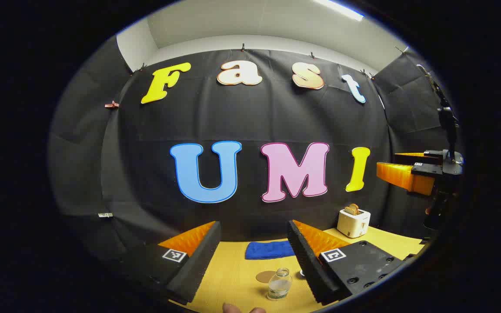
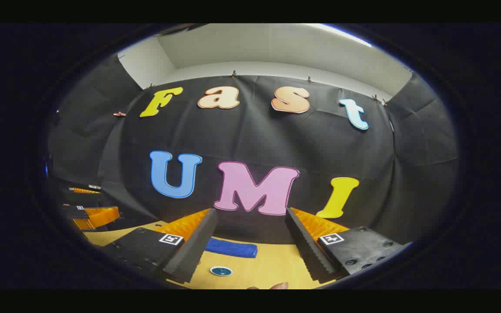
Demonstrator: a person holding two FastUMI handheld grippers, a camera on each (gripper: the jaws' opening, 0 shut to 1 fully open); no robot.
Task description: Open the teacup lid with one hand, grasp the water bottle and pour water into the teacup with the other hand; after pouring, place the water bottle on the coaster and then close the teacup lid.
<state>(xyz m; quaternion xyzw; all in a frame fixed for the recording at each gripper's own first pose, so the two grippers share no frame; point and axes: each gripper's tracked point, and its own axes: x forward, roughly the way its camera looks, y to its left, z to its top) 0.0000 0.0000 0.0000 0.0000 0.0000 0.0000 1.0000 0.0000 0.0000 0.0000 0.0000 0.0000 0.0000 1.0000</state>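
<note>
Water bottle [image 1: 279,284] upright on my worktop [image 1: 233,278], just beside the round coaster [image 1: 265,276], between the spread fingers of my left claw [image 1: 255,256] (released, holding nothing). Blue cloth [image 1: 270,250] behind; toaster [image 1: 353,221] far right. My right claw [image 2: 248,248] released above a teal-topped lid [image 2: 221,271].

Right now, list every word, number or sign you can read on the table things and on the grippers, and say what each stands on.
No text can be read.
Left gripper: left tag bears a coded pattern, no words.
Right gripper: right tag bears a coded pattern, no words.
Water bottle: no label visible.
Toaster: marks too small to read.
</note>
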